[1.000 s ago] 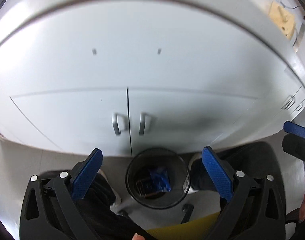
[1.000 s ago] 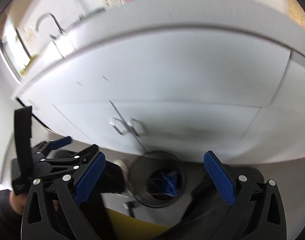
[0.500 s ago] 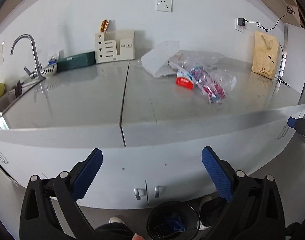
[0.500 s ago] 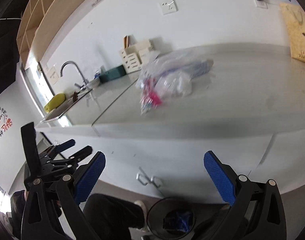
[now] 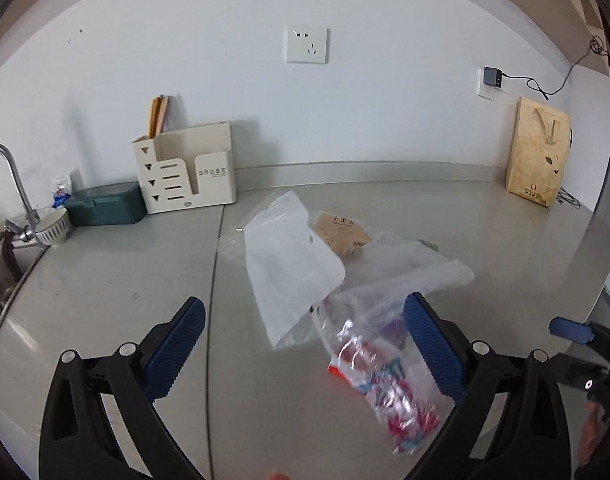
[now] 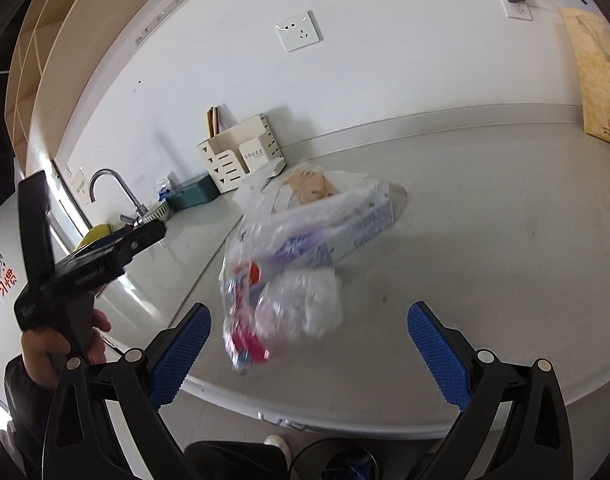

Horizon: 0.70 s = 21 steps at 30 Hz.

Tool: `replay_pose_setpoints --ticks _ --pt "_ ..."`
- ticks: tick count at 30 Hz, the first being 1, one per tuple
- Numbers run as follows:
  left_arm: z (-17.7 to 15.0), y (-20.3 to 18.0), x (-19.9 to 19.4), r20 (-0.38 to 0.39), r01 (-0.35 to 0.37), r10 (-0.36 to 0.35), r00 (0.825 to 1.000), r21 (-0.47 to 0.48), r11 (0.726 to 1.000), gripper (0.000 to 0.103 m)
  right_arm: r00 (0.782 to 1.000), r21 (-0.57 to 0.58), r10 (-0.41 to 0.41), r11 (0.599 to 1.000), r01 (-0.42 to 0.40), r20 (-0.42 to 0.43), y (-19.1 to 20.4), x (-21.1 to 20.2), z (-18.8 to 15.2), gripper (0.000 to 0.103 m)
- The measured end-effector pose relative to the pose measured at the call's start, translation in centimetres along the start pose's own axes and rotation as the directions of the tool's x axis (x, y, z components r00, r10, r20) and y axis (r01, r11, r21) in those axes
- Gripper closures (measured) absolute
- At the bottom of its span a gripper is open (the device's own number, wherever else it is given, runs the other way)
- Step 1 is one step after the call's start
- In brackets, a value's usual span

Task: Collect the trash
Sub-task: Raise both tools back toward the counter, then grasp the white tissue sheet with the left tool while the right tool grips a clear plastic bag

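A pile of trash lies on the grey countertop (image 5: 105, 280): a white plastic bag (image 5: 289, 272), a brown paper packet (image 5: 343, 234) behind it, and a clear bag with red and blue wrappers (image 5: 381, 376) in front. My left gripper (image 5: 305, 344) hovers open over the counter, the clear bag just inside its right finger. In the right wrist view the same pile (image 6: 297, 248) sits ahead of my open right gripper (image 6: 309, 348), above the counter edge. The bin (image 6: 345, 464) shows on the floor below, partly hidden.
A cream organiser (image 5: 185, 172), a green box (image 5: 105, 210) and a tap (image 5: 13, 196) over the sink stand at the back left. A brown paper bag (image 5: 537, 156) leans on the wall at the right. A hand (image 6: 57, 344) holds the left gripper.
Both grippers rose from facing the cabinet doors and the floor bin to counter height, then moved in closer to the trash pile. Both stayed open.
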<state>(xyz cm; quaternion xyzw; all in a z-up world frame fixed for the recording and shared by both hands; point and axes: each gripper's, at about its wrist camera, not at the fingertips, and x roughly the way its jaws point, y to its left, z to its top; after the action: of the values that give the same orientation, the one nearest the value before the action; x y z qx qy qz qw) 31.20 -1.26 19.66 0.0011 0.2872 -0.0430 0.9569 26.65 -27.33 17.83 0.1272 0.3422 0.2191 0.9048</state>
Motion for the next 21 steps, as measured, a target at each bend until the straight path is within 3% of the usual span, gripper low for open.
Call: replay_pose_setpoints --ticks 3,5,8,16,18,20,21 --pt "2.5 0.0 4.2 -0.066 -0.001 -0.001 0.998 -0.037 0.999 0.004 0.997 0.091 0.057 0.994 -0.052 -0.047 -1.7 2.2 2.3 0.003" --pt "3.6 0.2 7.0 -0.109 -0.017 0.011 0.994 -0.056 0.998 0.004 0.985 0.182 0.148 0.975 -0.131 -0.085 -2.7 4.3 4.0 0.004" --pt "4.5 0.6 10.6 -0.176 -0.022 0.011 0.984 -0.065 0.998 0.004 0.970 0.281 0.208 0.945 -0.165 -0.129 -4.0 7.1 5.7 0.004" --pt "4.1 1.8 15.2 -0.254 -0.052 0.037 0.966 -0.053 0.997 0.004 0.956 0.346 0.241 0.922 -0.172 -0.167 -4.2 11.6 7.7 0.005" --pt "4.1 2.2 15.4 -0.249 -0.047 0.031 0.968 -0.060 0.997 0.004 0.953 0.350 0.247 0.920 -0.174 -0.176 -4.2 12.4 8.0 0.011" --pt "4.3 2.4 15.1 -0.228 -0.045 0.029 0.973 -0.065 0.997 0.006 0.950 0.346 0.248 0.923 -0.172 -0.191 -4.1 13.0 8.2 0.029" --pt "4.4 2.6 14.9 -0.214 -0.037 0.022 0.977 -0.068 0.997 0.008 0.948 0.339 0.248 0.925 -0.170 -0.201 -4.0 13.4 8.3 0.032"
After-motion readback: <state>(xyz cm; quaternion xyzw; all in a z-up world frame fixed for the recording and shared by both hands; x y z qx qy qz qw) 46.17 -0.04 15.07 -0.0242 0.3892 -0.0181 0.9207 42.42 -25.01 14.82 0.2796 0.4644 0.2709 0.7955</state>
